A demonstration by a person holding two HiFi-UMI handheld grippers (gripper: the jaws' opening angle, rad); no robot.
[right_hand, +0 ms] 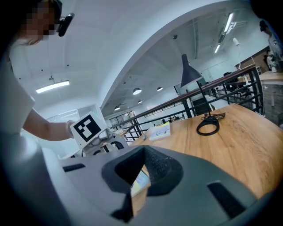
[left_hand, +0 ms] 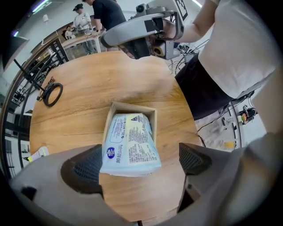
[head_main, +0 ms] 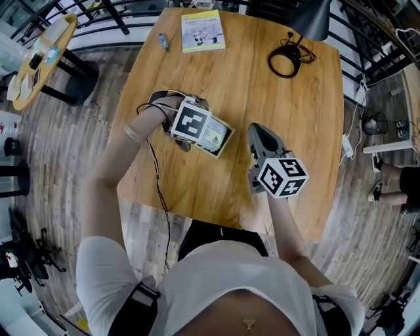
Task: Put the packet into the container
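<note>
A pale blue packet [left_hand: 130, 143] lies in a small wooden container [left_hand: 152, 110] on the round table; its near end sticks out over the box's near rim. My left gripper [left_hand: 139, 162] stands wide open just above it. The packet's near end sits between the pads [left_hand: 191, 159], and the left pad is close to its edge. In the head view, the left gripper's marker cube [head_main: 191, 122] covers part of the container [head_main: 227, 143]. My right gripper [head_main: 256, 131] hovers to the container's right with its jaws shut and nothing between them. The packet [right_hand: 140, 178] shows through the slit between them.
A booklet [head_main: 203, 30], a small grey object [head_main: 163, 42] and a coiled black cable [head_main: 284, 63] lie at the table's far end. A black lamp shade [head_main: 310, 18] hangs over that end. A thin cable [head_main: 157, 180] trails from the left gripper. A round side table [head_main: 39, 59] stands at left.
</note>
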